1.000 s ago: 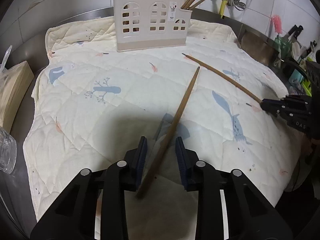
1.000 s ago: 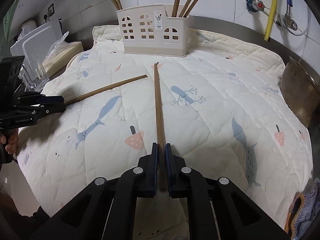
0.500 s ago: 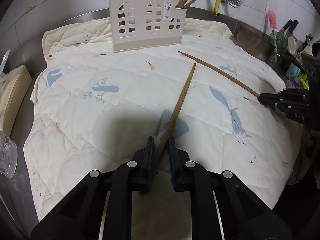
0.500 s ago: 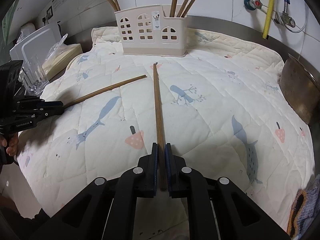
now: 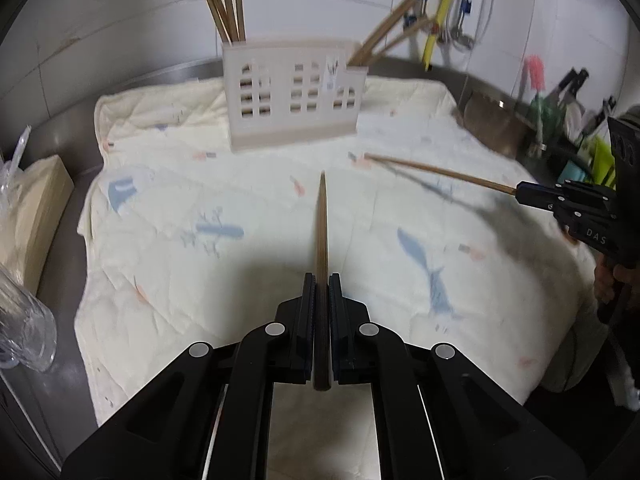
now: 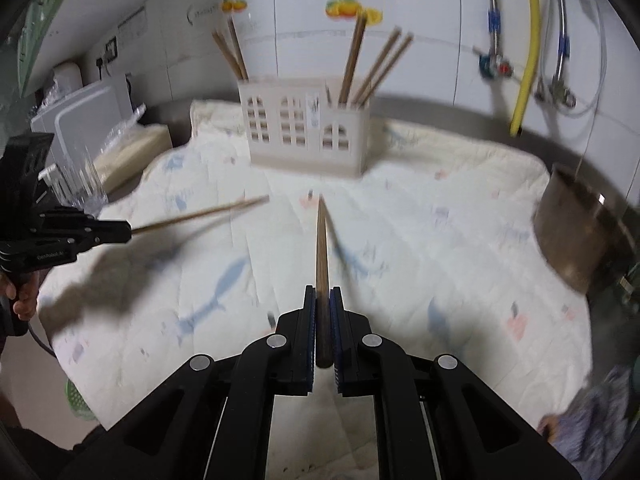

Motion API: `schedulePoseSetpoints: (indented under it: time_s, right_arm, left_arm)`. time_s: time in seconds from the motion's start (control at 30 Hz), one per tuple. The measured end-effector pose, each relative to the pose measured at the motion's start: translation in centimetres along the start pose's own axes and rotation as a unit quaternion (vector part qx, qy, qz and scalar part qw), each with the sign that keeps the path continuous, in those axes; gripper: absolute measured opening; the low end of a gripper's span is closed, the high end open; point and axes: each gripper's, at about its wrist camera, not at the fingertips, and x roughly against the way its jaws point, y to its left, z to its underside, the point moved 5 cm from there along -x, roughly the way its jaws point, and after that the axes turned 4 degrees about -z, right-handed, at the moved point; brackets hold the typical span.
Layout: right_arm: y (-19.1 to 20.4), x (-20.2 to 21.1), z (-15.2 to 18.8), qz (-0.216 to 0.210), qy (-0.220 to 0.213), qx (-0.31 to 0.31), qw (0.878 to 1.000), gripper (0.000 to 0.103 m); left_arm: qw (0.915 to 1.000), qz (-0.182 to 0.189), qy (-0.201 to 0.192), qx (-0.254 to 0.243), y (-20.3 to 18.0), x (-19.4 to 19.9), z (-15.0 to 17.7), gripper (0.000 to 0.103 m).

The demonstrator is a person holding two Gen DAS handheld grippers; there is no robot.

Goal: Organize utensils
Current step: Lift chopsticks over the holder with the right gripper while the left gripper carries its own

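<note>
Left wrist view: my left gripper [image 5: 320,286] pinches left chopstick [image 5: 321,224] by its thick end, tip aimed at the caddy [image 5: 292,98] ahead so it can drop in. Right of that, my right gripper [image 6: 322,298] clamps right chopstick [image 6: 320,248] the same way, also short of the caddy. Motion blur; caddy compartments unreadable.
</note>
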Motion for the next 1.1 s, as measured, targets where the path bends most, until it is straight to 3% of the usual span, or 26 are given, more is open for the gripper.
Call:
schedulePoseSetpoints:
  time_s: [0.3,0.67,0.93,1.1]
  right_arm:
    - [0.1,2.5,-6.1,-0.012,-0.057,0.016,0.998,0.007]
    - [-0.2,2.1,-12.3,-0.040,-0.058,0.023,0.997,0.007]
    - [0.1,3.2,-17.9,-0.057,-0.076,0.042,0.995,0.006]
    - [0.0,3.7,-20.7,-0.061,-0.091,0.049,0.993,0.006]
  left_arm:
    - [0.9981,-0.006,-0.058,-0.017,-0.7,2.4,-5.2,0.005]
    - [0.9962,0.003,-0.085,-0.020,-0.5,3.0,-10.1,0.005]
    - [0.9942,0.004,-0.107,-0.012,0.4,4.0,-16.0,0.005]
    - [0.9894,0.001,-0.144,-0.016,0.5,5.8,-20.5,0.005]
